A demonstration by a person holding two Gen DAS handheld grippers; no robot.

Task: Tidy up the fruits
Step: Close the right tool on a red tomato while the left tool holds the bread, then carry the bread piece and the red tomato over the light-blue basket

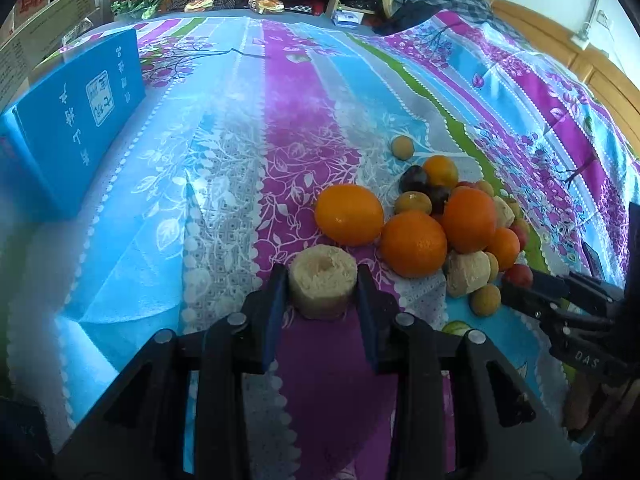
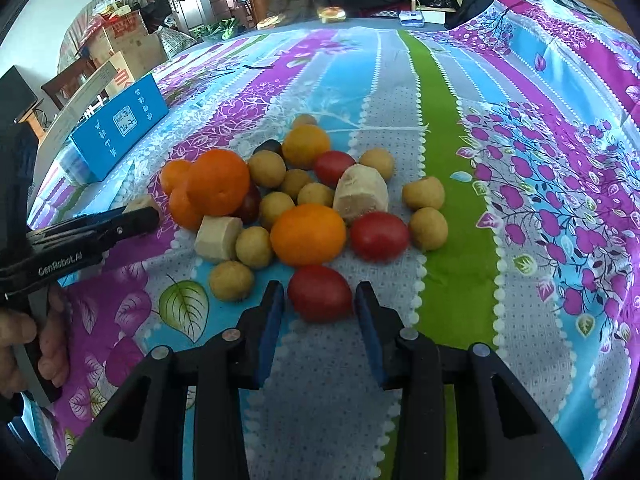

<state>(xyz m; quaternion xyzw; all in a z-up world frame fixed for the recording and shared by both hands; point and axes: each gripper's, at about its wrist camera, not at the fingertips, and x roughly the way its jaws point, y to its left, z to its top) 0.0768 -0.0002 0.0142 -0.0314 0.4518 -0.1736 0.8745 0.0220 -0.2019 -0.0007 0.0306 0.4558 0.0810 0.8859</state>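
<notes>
My left claw is pinching a pale fibrous cylinder, its pads pressed on both sides, at the near edge of the fruit heap, which lies toward my two o'clock on the patterned cloth. My right claw stands around a red plum-like fruit at my twelve o'clock; the pads look just beside its skin, and I cannot tell for sure that they press on it, so I count that claw as spread with the fruit between. The rest of the heap sits beyond it, from ten to one o'clock, with a blue box far off at ten.

My worry is the red fruit: round and smooth, it may squirt forward out of the pads into an orange and scatter the small tan fruits if I close off-centre. The soft cloth gives little backing. The cylinder looks crumbly; squeezing harder could break it.
</notes>
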